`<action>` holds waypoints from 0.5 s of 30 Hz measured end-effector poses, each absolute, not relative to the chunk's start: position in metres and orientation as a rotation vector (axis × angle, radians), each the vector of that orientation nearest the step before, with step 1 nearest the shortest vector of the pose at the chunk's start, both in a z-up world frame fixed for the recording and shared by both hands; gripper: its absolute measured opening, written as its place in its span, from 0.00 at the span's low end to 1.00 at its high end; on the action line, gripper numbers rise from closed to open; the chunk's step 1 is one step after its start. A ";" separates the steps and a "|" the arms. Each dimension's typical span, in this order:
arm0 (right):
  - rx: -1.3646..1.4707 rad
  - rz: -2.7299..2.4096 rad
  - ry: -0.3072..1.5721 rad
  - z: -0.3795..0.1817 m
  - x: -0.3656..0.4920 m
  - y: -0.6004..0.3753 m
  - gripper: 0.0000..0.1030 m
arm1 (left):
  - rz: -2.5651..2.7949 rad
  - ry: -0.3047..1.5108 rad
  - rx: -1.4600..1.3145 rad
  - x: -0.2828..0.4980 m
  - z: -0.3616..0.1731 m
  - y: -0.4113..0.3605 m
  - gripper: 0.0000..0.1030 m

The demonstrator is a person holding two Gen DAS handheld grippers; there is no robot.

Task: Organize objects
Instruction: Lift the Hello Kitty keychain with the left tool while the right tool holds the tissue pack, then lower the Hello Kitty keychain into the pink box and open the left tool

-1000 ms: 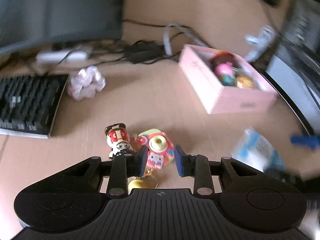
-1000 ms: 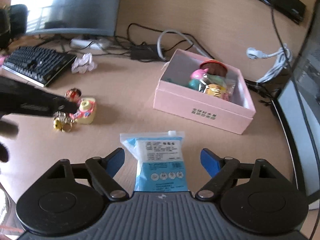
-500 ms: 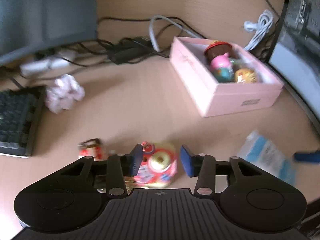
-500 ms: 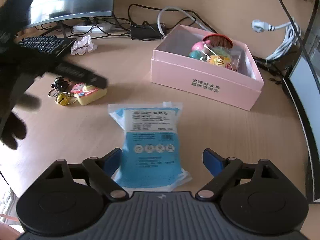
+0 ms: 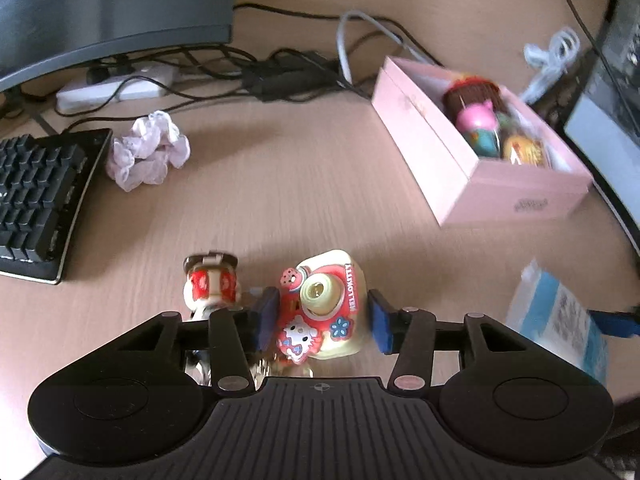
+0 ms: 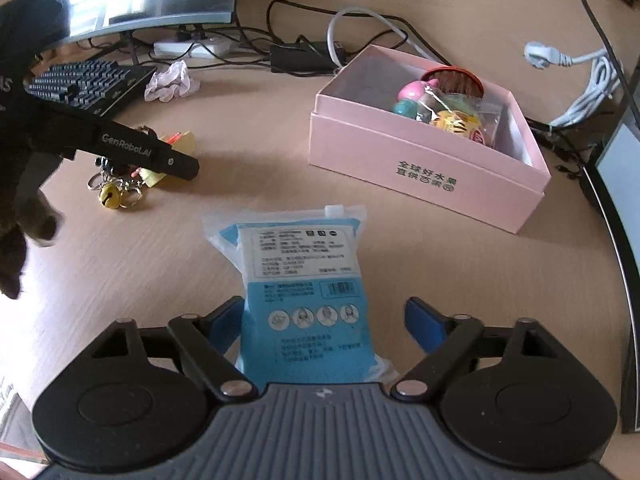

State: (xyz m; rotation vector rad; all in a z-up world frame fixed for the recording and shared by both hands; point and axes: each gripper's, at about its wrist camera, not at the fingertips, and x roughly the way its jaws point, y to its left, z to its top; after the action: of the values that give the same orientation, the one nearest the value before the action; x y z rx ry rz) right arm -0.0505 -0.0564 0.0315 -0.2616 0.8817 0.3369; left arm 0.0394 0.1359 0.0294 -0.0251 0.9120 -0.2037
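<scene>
With the left gripper (image 5: pixel 322 320) jaws opening around the Hello Kitty toy camera (image 5: pixel 322 308) and the right gripper (image 6: pixel 326 326) jaws closing on the blue mask packet (image 6: pixel 306 292), both short of the pink box (image 6: pixel 424 168), the slippery packet could be squeezed out.

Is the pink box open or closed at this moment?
Open. The pink box has no lid on top, and the toys inside are plainly visible from above.

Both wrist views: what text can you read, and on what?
"HELLOKITTY": toy camera, on its side.
"GenRobot.AI": left gripper, along its arm.
Two lines of Chinese characters: pink box, front wall.
Blue packet: label print and barcode too small to read.
</scene>
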 end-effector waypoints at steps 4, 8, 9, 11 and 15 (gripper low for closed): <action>-0.295 0.340 0.900 0.038 -0.055 -0.046 0.50 | -0.240 0.957 0.040 0.021 0.032 0.126 0.48; -0.255 0.330 0.879 0.061 -0.069 -0.055 0.50 | -0.323 0.994 0.037 -0.001 0.039 0.118 0.48; -0.239 0.321 0.868 0.069 -0.072 -0.059 0.50 | -0.342 0.986 0.042 -0.007 0.045 0.116 0.48; -0.193 0.301 0.843 0.087 -0.080 -0.072 0.50 | -0.382 0.954 0.046 -0.016 0.058 0.111 0.48; -0.120 0.241 0.778 0.122 -0.090 -0.095 0.50 | -0.488 0.906 -0.062 -0.011 0.100 0.110 0.47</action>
State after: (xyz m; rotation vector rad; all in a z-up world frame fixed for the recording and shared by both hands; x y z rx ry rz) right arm -0.0904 -0.0947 0.1221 -0.1201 0.7777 0.2405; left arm -0.0111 0.1096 0.0995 -0.0618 0.9059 -0.4877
